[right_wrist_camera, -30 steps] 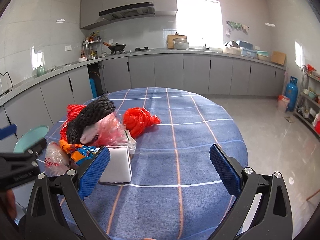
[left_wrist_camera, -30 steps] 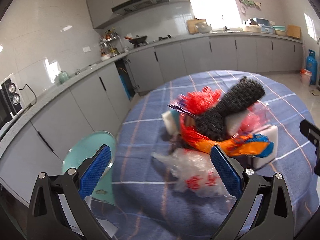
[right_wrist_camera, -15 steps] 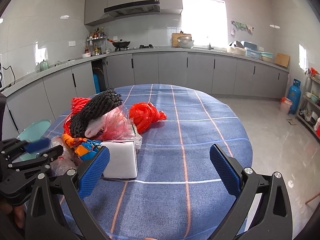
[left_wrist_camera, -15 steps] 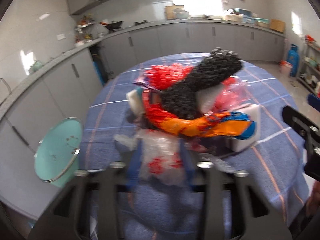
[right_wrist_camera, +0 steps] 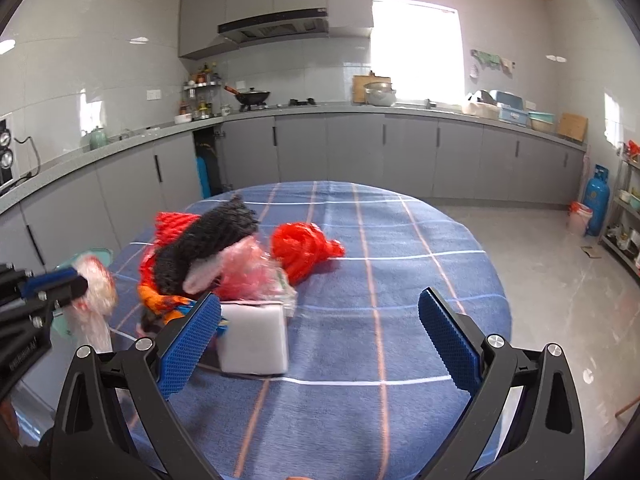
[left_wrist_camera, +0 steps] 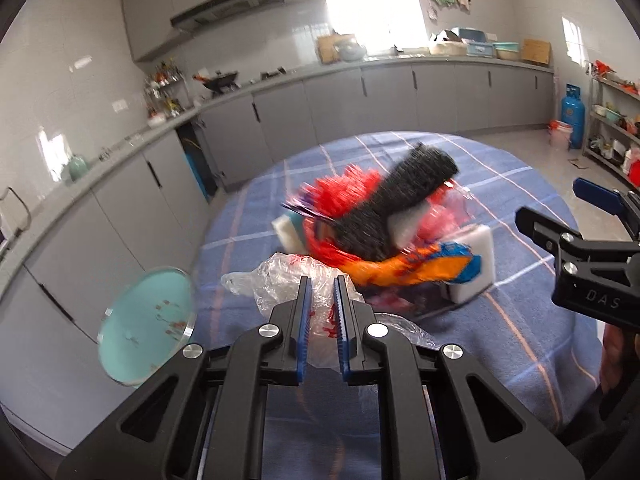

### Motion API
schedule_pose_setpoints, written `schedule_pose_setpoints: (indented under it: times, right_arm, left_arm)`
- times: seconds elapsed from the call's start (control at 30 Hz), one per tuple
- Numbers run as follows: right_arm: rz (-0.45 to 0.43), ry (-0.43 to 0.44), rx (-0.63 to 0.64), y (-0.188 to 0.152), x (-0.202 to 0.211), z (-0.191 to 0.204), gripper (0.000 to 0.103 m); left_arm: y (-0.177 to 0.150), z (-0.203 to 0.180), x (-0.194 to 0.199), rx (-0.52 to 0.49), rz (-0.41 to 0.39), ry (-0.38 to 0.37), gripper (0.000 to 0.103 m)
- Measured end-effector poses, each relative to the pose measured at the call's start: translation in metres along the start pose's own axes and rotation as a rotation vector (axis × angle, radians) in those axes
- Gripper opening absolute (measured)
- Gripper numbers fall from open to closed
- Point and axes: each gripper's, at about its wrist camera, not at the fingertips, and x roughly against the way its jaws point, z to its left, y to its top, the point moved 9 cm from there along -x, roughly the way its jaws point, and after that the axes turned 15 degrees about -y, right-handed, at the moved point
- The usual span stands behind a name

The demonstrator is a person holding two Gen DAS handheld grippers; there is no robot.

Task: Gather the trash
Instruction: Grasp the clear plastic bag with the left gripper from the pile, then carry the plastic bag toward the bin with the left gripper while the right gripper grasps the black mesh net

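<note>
Our left gripper [left_wrist_camera: 320,300] has clamped shut on the clear plastic bag [left_wrist_camera: 288,280] at the table's [right_wrist_camera: 400,240] left edge, while our right gripper [right_wrist_camera: 320,320] hangs wide open, empty.

- A round surface [right_wrist_camera: 400,280] under a blue checked cloth filled the middle of the frame.
- A teal round stool [left_wrist_camera: 146,324] stood just beside its left edge.
- Grey cabinets [right_wrist_camera: 360,152] ran along the back wall, with a range hood [right_wrist_camera: 274,26] above at upper centre.
- A black wok [right_wrist_camera: 252,98] sat on the counter below the hood.
- A blue gas cylinder [right_wrist_camera: 596,200] stood on the floor at far right.
- A bright window [right_wrist_camera: 418,48] glared at upper right.
</note>
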Motion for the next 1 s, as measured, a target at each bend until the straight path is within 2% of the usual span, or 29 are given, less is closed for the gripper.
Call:
schedule_pose_setpoints:
  times: [0.1, 0.37, 0.6, 0.7, 0.73, 0.77, 0.8, 0.83, 0.87, 1.0]
  right_arm:
    - [-0.002, 0.045, 0.019, 0.003, 0.002, 0.015, 0.092]
    - [-0.021, 0.094, 0.042, 0.027, -0.013, 0.047, 0.086]
    - [0.001, 0.133, 0.018, 0.049, -0.030, 0.067, 0.085]
    - [0.044, 0.154, 0.016, 0.046, -0.038, 0.073, 0.062]
    - [0.062, 0.166, 0.021, 0.045, -0.039, 0.077, 0.046]
    - [0.071, 0.172, 0.024, 0.043, -0.040, 0.079, 0.034]
    - [0.071, 0.174, 0.026, 0.043, -0.040, 0.080, 0.029]
    - [0.068, 0.183, 0.026, 0.043, -0.039, 0.081, 0.020]
    - [0.066, 0.187, 0.024, 0.043, -0.038, 0.081, 0.014]
    - [0.026, 0.207, 0.024, 0.055, -0.026, 0.084, 0.010]
  left_arm:
    - [0.005, 0.019, 0.010, -0.004, -0.026, 0.065, 0.012]
    - [0.012, 0.078, 0.012, 0.029, -0.054, 0.222, 0.012]
    - [0.022, 0.097, 0.017, 0.041, -0.069, 0.252, 0.012]
    - [0.023, 0.101, 0.019, 0.043, -0.075, 0.259, 0.012]
    - [0.024, 0.104, 0.019, 0.045, -0.077, 0.262, 0.012]
    - [0.024, 0.106, 0.020, 0.049, -0.078, 0.266, 0.012]
    - [0.024, 0.109, 0.021, 0.053, -0.080, 0.269, 0.012]
    - [0.023, 0.111, 0.022, 0.057, -0.083, 0.273, 0.012]
    - [0.023, 0.114, 0.024, 0.062, -0.085, 0.279, 0.012]
    - [0.024, 0.123, 0.033, 0.076, -0.100, 0.297, 0.012]
